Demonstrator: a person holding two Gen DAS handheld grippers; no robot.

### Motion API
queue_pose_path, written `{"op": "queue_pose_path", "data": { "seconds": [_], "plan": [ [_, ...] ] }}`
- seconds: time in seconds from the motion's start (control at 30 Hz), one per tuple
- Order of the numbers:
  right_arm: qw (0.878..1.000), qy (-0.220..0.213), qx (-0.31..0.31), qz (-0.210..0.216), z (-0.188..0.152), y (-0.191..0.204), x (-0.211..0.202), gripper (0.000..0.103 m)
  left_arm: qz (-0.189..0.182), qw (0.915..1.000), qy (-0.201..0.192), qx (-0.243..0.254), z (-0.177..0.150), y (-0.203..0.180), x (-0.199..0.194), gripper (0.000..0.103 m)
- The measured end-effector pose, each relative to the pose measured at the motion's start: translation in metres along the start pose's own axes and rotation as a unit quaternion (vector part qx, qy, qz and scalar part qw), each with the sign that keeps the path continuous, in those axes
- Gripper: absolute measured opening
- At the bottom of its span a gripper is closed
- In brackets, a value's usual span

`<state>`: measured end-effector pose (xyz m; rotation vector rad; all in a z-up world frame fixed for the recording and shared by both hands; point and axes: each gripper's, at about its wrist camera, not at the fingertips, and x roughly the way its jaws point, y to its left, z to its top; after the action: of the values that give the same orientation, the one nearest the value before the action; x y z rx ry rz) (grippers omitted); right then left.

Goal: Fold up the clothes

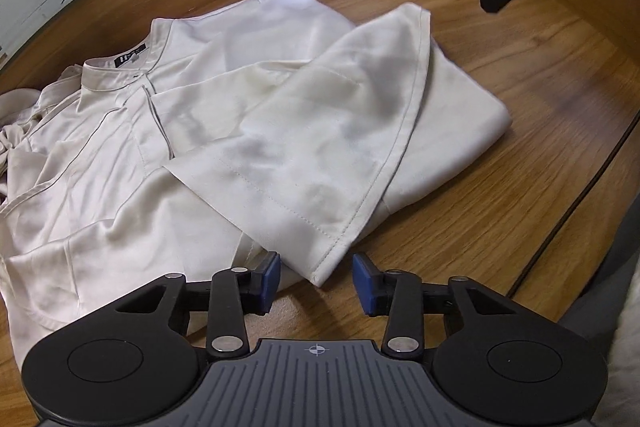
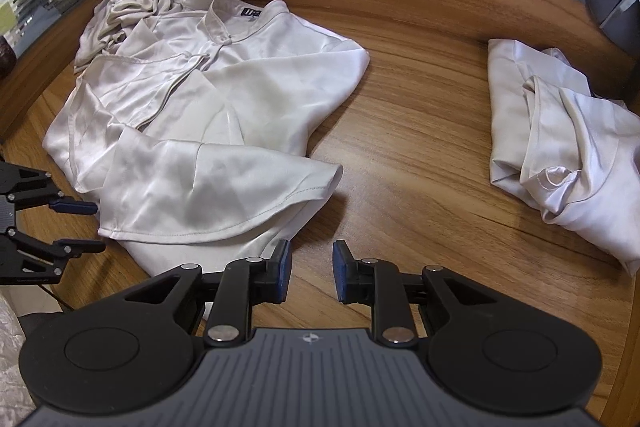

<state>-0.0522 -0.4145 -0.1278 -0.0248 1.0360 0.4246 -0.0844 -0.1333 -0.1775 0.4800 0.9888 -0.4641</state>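
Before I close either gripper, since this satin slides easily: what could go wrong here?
The left gripper sits at the sleeve hem corner, so it may pinch only one layer. The right gripper is open over bare table and may miss the blouse. Pulling could undo the sleeve fold.

So the main piece is a cream satin blouse with a band collar and a dark label inside the neck, lying front-up on the wood table. It's partly folded: one short sleeve is flipped across the body, its stitched hem nearest the cameras, fabric pretty wrinkly. A crumpled garment in the same colour is bunched behind its collar. Well apart sits another one, loosely folded.
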Motion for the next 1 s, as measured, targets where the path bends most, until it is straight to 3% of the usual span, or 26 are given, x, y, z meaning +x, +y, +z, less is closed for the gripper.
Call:
{"op": "queue_pose_path", "data": {
  "seconds": [0.07, 0.13, 0.23, 0.37, 0.67, 0.83, 0.87, 0.9, 0.93, 1.0],
  "plan": [
    [1.0, 0.001, 0.0, 0.005, 0.0, 0.0, 0.004, 0.025, 0.002, 1.0, 0.0, 0.007, -0.001, -0.002, 0.004, 0.031],
    [1.0, 0.004, 0.0, 0.011, 0.001, 0.0, 0.01, 0.025, 0.0, 0.9999, -0.009, 0.01, -0.001, -0.002, 0.004, 0.016],
    [1.0, 0.014, 0.011, 0.019, 0.006, -0.004, 0.025, 0.025, 0.001, 0.9997, -0.023, 0.006, 0.0, -0.002, -0.001, 0.009],
    [1.0, 0.016, 0.016, 0.019, 0.015, -0.006, 0.041, 0.026, 0.011, 0.999, -0.039, -0.02, 0.005, 0.005, -0.01, 0.008],
    [0.997, 0.023, -0.069, 0.001, 0.036, 0.012, 0.066, 0.04, 0.04, 0.993, -0.079, -0.078, 0.026, 0.037, -0.031, 0.006],
    [0.996, 0.005, -0.083, -0.019, 0.048, 0.017, 0.066, 0.04, 0.05, 0.9902, -0.098, -0.087, 0.043, 0.058, -0.042, 0.006],
    [0.996, -0.001, -0.083, -0.024, 0.051, 0.018, 0.065, 0.034, 0.055, 0.9899, -0.1, -0.084, 0.047, 0.063, -0.044, 0.006],
    [0.997, -0.006, -0.078, -0.025, 0.056, 0.018, 0.063, 0.018, 0.059, 0.9896, -0.102, -0.082, 0.052, 0.067, -0.046, 0.006],
    [0.997, -0.011, -0.073, -0.027, 0.06, 0.018, 0.061, 0.011, 0.062, 0.9892, -0.105, -0.082, 0.056, 0.072, -0.048, 0.006],
    [0.997, -0.023, -0.063, -0.03, 0.069, 0.019, 0.057, 0.007, 0.068, 0.9882, -0.11, -0.083, 0.064, 0.083, -0.051, 0.005]
  ]
}}
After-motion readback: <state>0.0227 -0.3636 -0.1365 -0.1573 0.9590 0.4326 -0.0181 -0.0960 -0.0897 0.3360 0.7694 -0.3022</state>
